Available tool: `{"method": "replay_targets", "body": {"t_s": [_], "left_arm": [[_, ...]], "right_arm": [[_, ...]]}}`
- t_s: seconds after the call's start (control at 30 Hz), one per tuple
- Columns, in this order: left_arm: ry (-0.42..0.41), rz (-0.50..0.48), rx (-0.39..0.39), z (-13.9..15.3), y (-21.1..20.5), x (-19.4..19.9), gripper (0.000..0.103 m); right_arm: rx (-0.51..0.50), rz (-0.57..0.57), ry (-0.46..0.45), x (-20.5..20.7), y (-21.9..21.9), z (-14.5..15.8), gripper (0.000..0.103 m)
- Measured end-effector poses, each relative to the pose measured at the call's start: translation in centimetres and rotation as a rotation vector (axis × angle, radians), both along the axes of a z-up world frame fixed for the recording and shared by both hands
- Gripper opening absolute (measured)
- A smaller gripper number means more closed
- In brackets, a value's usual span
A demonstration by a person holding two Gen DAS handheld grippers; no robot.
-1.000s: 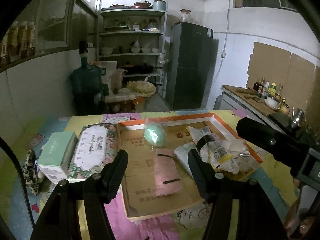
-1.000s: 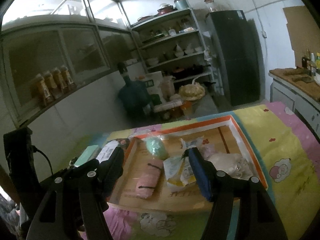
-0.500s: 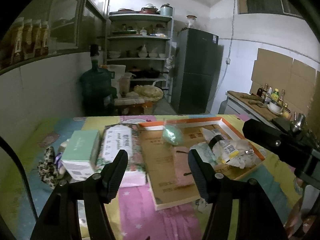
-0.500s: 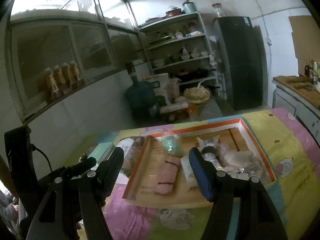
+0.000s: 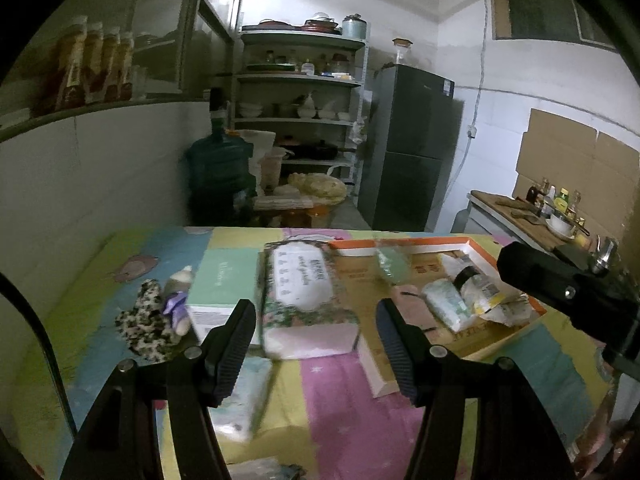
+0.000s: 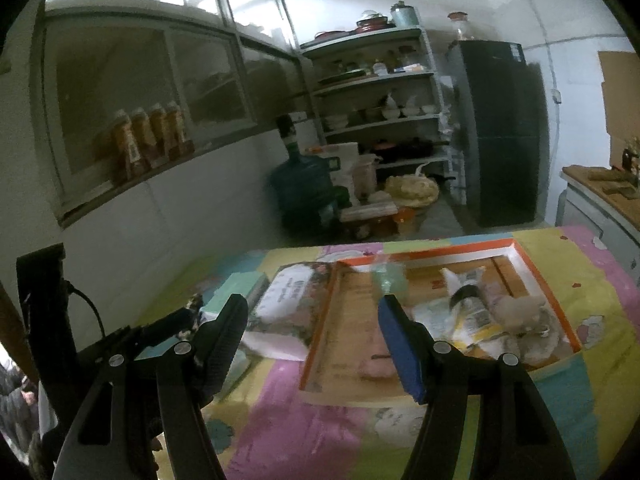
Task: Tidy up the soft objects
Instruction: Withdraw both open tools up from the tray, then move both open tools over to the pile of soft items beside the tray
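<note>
Drift: both views slide left off the tray [image 5: 472,245] | left gripper [image 5: 316,334] wide, empty, tissue pack [image 5: 306,292] now dead ahead | right gripper [image 6: 312,330] wide, empty | soft pouches remain in tray, right of me | I judge pickup next.

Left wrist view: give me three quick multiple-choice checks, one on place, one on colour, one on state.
1. The floral pack lies:
A. inside the tray
B. left of the tray, on the cloth
C. on the shelf

2. The tray rim is:
A. orange
B. blue
C. black

3. The left tool is:
A. shut on the pack
B. open, holding nothing
C. shut on a bottle

B: the pack rests beside the tray's left edge.
A: an orange band runs along the rim.
B: the fingers stand apart with nothing gripped.
</note>
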State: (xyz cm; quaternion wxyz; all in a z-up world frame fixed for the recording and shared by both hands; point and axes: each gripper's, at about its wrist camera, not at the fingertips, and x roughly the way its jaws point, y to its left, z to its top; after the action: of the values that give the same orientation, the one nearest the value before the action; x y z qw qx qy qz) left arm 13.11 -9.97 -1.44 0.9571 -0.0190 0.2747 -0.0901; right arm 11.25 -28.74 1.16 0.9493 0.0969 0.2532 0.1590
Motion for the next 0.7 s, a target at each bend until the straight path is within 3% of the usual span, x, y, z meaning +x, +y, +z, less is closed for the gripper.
{"method": "replay_targets", "body": {"t_s": [0.1, 0.17, 0.33, 0.53, 0.7], "left_arm": [[-0.007, 0.011, -0.007, -0.1, 1.4, -0.4, 0.062], [-0.009, 0.02, -0.01, -0.2, 2.5, -0.5, 0.062], [-0.021, 0.067, -0.008, -0.5, 6.1, -1.2, 0.062], [-0.024, 0.175, -0.023, -0.9, 12.4, -2.0, 0.062], [-0.015, 0.208, -0.04, -1.6, 15.2, -2.7, 0.062]], "right_arm": [[-0.005, 0.019, 0.002, -0.2, 1.2, -0.1, 0.07], [-0.007, 0.03, 0.004, -0.3, 2.0, -0.2, 0.076], [-0.009, 0.062, 0.013, -0.9, 3.6, -1.0, 0.077], [-0.033, 0.153, 0.086, -1.3, 7.0, -4.2, 0.077], [-0.039, 0.293, 0.168, -1.6, 10.4, -7.5, 0.077]]}}
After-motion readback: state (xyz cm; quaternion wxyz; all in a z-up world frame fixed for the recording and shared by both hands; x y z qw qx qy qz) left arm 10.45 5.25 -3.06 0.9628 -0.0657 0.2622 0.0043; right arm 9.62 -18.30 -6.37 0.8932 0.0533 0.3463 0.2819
